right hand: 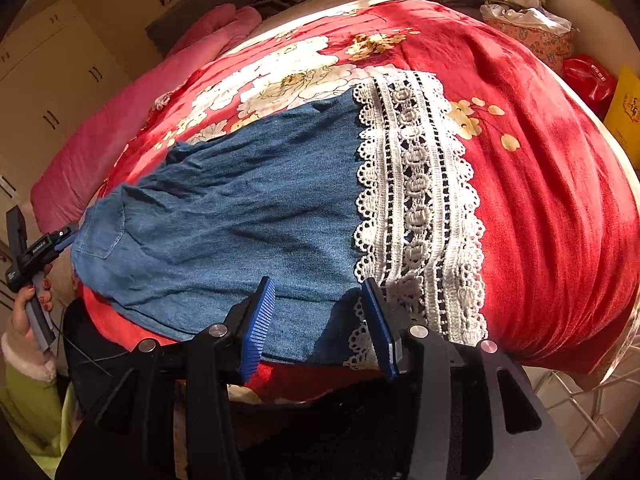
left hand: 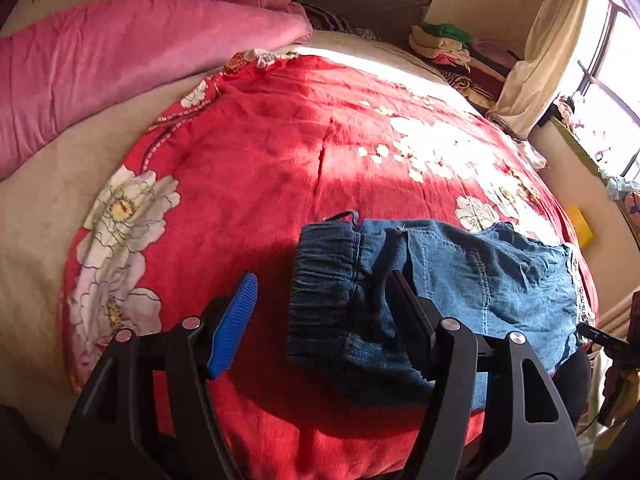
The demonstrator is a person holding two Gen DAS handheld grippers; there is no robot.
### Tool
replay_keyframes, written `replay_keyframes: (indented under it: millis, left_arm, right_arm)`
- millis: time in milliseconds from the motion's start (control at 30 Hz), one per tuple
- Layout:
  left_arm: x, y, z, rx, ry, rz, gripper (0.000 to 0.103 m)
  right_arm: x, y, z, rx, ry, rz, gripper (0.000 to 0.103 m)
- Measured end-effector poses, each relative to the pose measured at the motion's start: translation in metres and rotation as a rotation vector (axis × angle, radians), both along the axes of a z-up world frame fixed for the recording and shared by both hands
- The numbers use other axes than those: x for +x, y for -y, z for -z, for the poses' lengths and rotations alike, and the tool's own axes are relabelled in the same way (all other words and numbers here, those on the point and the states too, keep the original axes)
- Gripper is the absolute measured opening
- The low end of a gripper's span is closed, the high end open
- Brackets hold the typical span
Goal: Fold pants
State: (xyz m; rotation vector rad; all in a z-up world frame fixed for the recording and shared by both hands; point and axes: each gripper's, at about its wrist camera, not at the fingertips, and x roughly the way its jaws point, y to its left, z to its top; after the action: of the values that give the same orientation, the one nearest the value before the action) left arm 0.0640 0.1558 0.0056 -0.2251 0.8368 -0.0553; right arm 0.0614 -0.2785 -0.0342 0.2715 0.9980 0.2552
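Observation:
Blue denim pants [left hand: 440,280] lie flat on a red flowered blanket [left hand: 260,160]. In the left wrist view the dark elastic waistband [left hand: 324,280] is at the left end. My left gripper [left hand: 320,292] is open, its jaws either side of the waistband, just above it. In the right wrist view the pants [right hand: 240,216] end in a wide white lace hem [right hand: 420,200]. My right gripper [right hand: 320,300] is open over the near edge of the leg, beside the lace. The left gripper also shows at the left of the right wrist view [right hand: 60,240].
A pink quilt [left hand: 120,60] lies along the far left of the bed. Piled clothes [left hand: 448,48] sit at the headboard corner, a curtain [left hand: 540,60] and window to the right. A red bag [right hand: 588,80] stands by the bed's right side.

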Motion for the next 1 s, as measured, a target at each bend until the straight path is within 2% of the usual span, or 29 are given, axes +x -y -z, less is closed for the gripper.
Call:
replay_keyframes:
  millis: [200,400,667,1000]
  left_arm:
    - [-0.009,0.015,-0.029,0.018,0.074,0.048,0.075]
    - [-0.007,0.054,-0.035,0.015,0.095,0.159,0.082]
    - [-0.001,0.103,-0.020,0.038,0.070,0.297,0.085]
    - [0.000,0.153,0.020,0.079,0.005,0.445,0.085]
  right_arm:
    - [0.001,-0.010,-0.031,-0.006,0.067,-0.022,0.054]
    - [0.019,-0.030,-0.057,-0.015,0.116,-0.068,0.061]
    - [0.057,-0.074,-0.075,-0.036,0.143,-0.171,0.064]
    - [0.122,-0.118,-0.077,0.002,0.097,-0.290,0.065]
